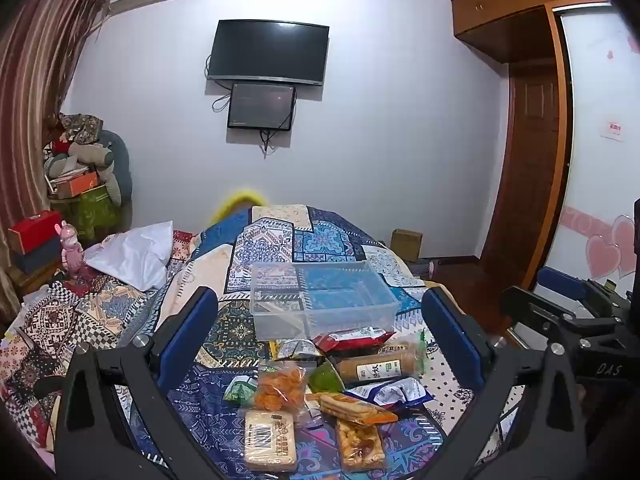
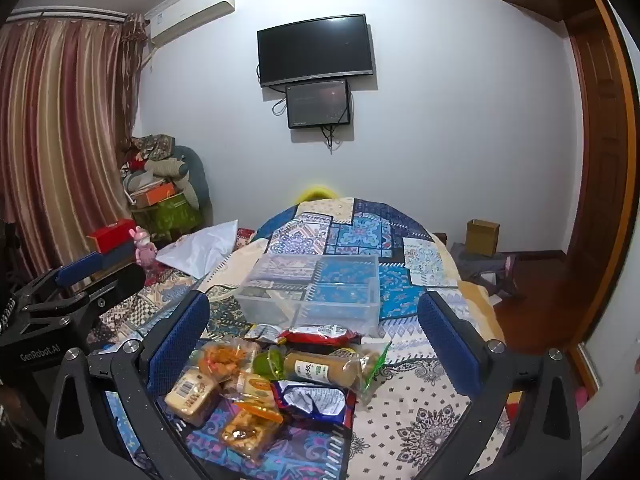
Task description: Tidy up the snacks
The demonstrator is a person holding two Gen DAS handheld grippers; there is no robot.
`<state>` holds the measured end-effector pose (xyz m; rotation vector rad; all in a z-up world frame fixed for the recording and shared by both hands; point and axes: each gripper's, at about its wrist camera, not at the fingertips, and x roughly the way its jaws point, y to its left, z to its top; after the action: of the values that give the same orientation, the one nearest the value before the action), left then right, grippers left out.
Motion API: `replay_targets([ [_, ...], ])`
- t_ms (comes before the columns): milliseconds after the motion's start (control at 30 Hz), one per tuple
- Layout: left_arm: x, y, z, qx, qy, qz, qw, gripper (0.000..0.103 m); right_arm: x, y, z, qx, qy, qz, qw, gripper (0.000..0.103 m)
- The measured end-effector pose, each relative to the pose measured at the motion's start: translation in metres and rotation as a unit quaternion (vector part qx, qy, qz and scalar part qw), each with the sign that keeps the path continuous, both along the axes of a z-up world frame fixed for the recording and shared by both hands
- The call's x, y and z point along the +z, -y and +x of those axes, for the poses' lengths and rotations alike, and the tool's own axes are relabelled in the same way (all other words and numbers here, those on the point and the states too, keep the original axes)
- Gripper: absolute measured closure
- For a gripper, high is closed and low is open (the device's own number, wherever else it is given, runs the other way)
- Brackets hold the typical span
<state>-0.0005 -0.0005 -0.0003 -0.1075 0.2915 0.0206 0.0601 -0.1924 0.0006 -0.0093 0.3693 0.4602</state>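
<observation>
Both grippers hang above the near edge of the patterned bedspread (image 1: 224,344), each with its blue-padded fingers spread wide and nothing between them. The left gripper (image 1: 320,332) frames the snack pile; the right gripper (image 2: 316,344) frames the same pile from the other side, and each shows at the margin of the other's view, well apart from it.

Nearest the near edge lie a pale barcode packet (image 1: 270,440) and an orange cracker packet (image 1: 360,444), just beside each other. Behind them sit a clear bag of orange puffs (image 1: 280,388) and a blue-and-white wrapper (image 1: 390,394), with a green item (image 1: 326,376) between; what it is cannot be told from here. A tan biscuit roll (image 2: 320,368) lies crosswise behind these, and a red packet (image 2: 320,335) lies at the foot of the clear plastic bin (image 1: 320,300), touching or nearly touching its front wall. The packets overlap, so few edges stand free.

The bin holds no snacks, and its rim is open from above. Bare cloth lies to the right of the pile (image 2: 420,400) and beyond the bin toward the far edge. A white pillow (image 1: 136,252) rests near the left edge. On the far wall hangs a dark television (image 1: 268,52).
</observation>
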Motion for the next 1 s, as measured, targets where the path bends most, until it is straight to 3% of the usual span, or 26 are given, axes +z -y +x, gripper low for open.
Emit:
replay_targets([
  [1000, -0.007, -0.005, 0.004, -0.001, -0.017, -0.010, 0.9998, 0.000, 0.001, -0.001, -0.002, 0.002, -0.005, 0.003, 1.000, 0.000],
])
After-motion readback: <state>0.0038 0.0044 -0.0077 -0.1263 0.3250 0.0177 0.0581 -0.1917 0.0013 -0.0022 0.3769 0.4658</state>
